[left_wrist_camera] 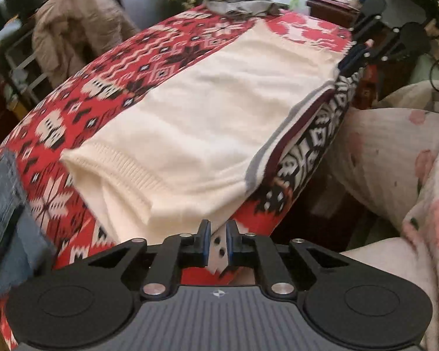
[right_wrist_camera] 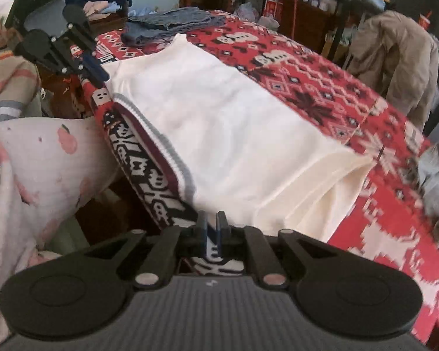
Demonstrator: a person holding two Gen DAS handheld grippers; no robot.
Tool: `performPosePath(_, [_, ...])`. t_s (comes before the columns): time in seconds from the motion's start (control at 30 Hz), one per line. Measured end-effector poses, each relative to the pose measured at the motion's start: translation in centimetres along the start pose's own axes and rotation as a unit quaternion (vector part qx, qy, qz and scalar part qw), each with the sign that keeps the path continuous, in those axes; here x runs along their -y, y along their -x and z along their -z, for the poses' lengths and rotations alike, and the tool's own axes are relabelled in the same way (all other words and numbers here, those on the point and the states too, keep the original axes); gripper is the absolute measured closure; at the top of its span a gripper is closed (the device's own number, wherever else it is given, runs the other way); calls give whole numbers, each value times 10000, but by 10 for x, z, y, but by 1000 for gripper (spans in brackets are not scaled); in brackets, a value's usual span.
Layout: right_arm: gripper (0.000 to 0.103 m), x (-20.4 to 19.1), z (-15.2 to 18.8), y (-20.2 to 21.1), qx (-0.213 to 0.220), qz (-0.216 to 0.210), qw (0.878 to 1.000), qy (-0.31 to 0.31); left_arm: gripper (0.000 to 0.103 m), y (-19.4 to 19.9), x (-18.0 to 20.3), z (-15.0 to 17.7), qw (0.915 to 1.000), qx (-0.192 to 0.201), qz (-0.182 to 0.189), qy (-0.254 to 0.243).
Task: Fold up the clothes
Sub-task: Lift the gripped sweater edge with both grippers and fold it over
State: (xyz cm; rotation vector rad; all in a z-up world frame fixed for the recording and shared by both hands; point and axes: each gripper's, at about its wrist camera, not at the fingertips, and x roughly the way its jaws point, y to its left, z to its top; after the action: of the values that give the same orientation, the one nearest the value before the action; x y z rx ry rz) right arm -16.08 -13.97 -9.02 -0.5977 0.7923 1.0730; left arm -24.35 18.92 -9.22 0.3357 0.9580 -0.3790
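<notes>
- Sweater (left_wrist_camera: 207,122), cream w/ grey-maroon trim, is lying folded into a long strip on the counter (left_wrist_camera: 108,87) under a red patterned cloth; its trimmed edge is sitting along the near counter edge, just overhanging.
- Long axis is running side to side along that near edge, from one gripper to the other.
- Left gripper (left_wrist_camera: 218,244) is hovering at the left end, where the ribbed hem and folded layers are showing; fingers are parted a little w/ only the red cloth showing in the gap, so released, gripping nothing.
- Right gripper (right_wrist_camera: 212,235) is hanging at the right end, by the trim corner; fingers nearly together w/ a thin gap, the black-white border showing through. Reads as clenched and empty, no cloth pinched.
- Each arm is nearest its own end: sweater is lying ahead of and slightly beyond both finger pairs, not touching either as far as I can tell.
- Judgement: next fold prob goes end-over-end along the long axis, so one hand needs to take its short end and carry it toward the other.
- Jeans (right_wrist_camera: 166,20) are sitting folded at the far left corner, grey garment (left_wrist_camera: 240,3) at the far right, both well apart from the sweater.
- Frames are blurry at the edges; exact contact is hard to judge.
</notes>
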Motion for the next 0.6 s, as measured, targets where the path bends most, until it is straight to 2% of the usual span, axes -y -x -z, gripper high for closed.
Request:
performPosePath(0.13, [97, 25, -5, 11, 270, 145, 9985, -454, 74, 18, -30, -5, 9974, 335, -166, 616])
performPosePath(0.27, [94, 66, -17, 17, 627, 452, 9890, -1257, 73, 15, -69, -19, 9881, 476, -356, 1421])
performPosePath(0.3, [89, 76, -19, 16, 684, 507, 9856, -1464, 73, 13, -77, -23, 9854, 490, -419, 1578])
performPosePath(0.37, [87, 98, -21, 12, 795, 530, 9766, -1928, 71, 7, -93, -29, 9778, 571, -475, 1960])
performPosePath(0.47, [87, 127, -16, 0, 945, 435, 9589, -2638, 69, -7, -116, -31, 9601, 621, -376, 2699])
performPosePath(0.6, [78, 157, -7, -13, 1016, 399, 9376, -3302, 69, -26, -137, -32, 9374, 621, -261, 3417])
